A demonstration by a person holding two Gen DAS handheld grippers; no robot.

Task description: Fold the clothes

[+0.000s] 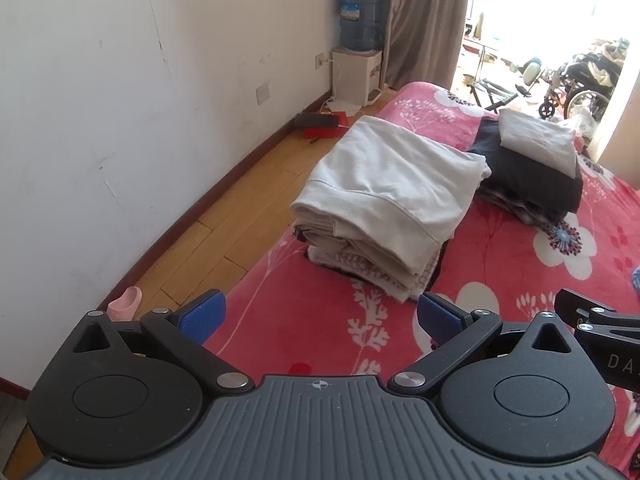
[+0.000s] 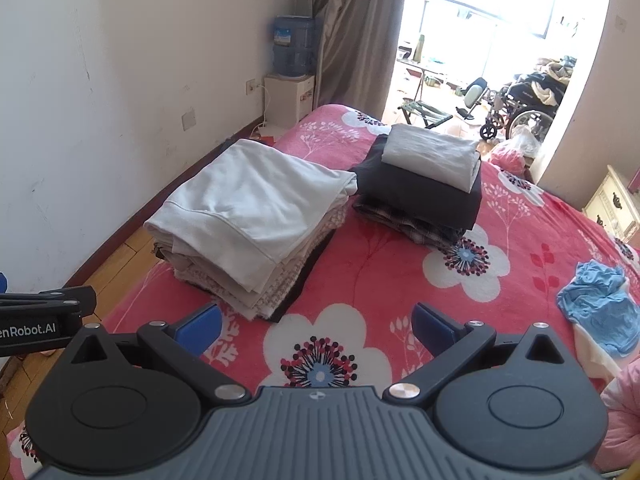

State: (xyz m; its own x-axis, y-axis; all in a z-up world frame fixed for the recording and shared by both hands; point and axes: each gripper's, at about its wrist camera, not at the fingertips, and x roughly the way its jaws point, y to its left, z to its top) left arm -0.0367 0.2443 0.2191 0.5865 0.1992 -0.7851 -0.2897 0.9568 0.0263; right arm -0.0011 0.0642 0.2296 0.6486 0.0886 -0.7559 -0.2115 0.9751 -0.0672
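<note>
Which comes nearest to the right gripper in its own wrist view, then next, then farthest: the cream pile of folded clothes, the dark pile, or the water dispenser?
From the right gripper:
1. Cream pile, just ahead, left.
2. Dark pile, behind it, mid-bed.
3. Water dispenser, by the far wall.

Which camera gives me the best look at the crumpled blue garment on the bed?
The right wrist view: the blue garment lies unfolded at the right on the bedspread. The left wrist view catches only a blue sliver at its right edge.

Two stacks of folded clothes (image 2: 256, 216) (image 2: 424, 188), one crumpled blue garment (image 2: 600, 304), one water jug (image 2: 292, 46)
</note>
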